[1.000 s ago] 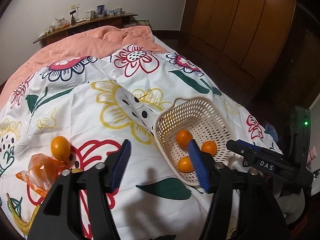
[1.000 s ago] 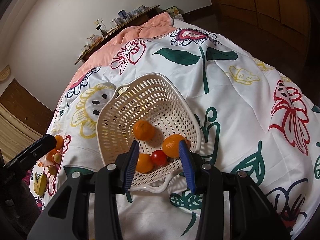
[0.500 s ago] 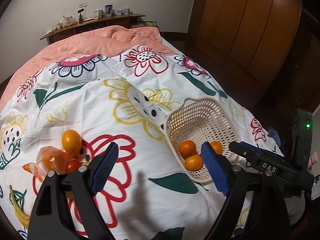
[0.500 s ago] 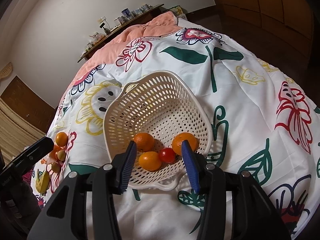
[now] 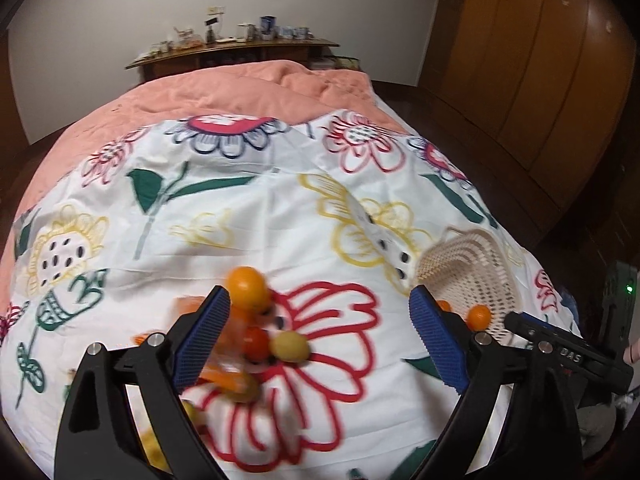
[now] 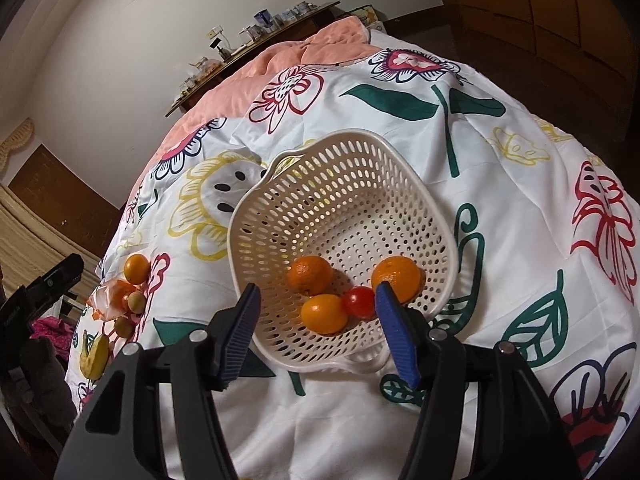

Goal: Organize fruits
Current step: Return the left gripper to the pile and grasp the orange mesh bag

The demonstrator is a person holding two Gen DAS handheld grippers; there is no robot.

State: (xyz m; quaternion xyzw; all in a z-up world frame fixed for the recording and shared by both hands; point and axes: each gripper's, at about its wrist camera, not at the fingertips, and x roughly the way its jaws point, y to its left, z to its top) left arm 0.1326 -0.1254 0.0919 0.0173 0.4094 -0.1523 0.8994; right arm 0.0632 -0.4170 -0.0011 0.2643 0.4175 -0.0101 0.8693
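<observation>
Fruits lie in two groups on the floral bedspread [image 6: 500, 216]: three oranges [image 6: 310, 274] and a small red tomato [image 6: 359, 301] rest at the near side of the cream basket [image 6: 436, 216], while a loose cluster sits well apart to its left. The left gripper [image 5: 318, 338] is spread wide and empty, its ribbed blue pads [image 5: 204, 336] bracketing the loose cluster without visible contact: a round orange [image 5: 247, 286] at the far edge, a red tomato [image 5: 256, 343], a pale yellow-green fruit [image 5: 289, 346] and a crumpled orange-tinted plastic bag [image 5: 228, 376], all softened by motion blur. The right gripper [image 6: 318, 330] is likewise open and grips nothing, its blue fingers [image 6: 396, 336] hanging on either side of the basket's near rim. The basket is perforated moulded plastic with a wavy rim and a loop handle; the bedspread is smooth white cloth printed with outlined flowers and green leaves. A banana [image 6: 96, 354] lies near the bed's edge. Compared with half a second ago, the left gripper has swung toward the loose cluster, which now lies between its fingers, and the basket has slid to the right edge of its view; the right gripper's view is almost unchanged.
</observation>
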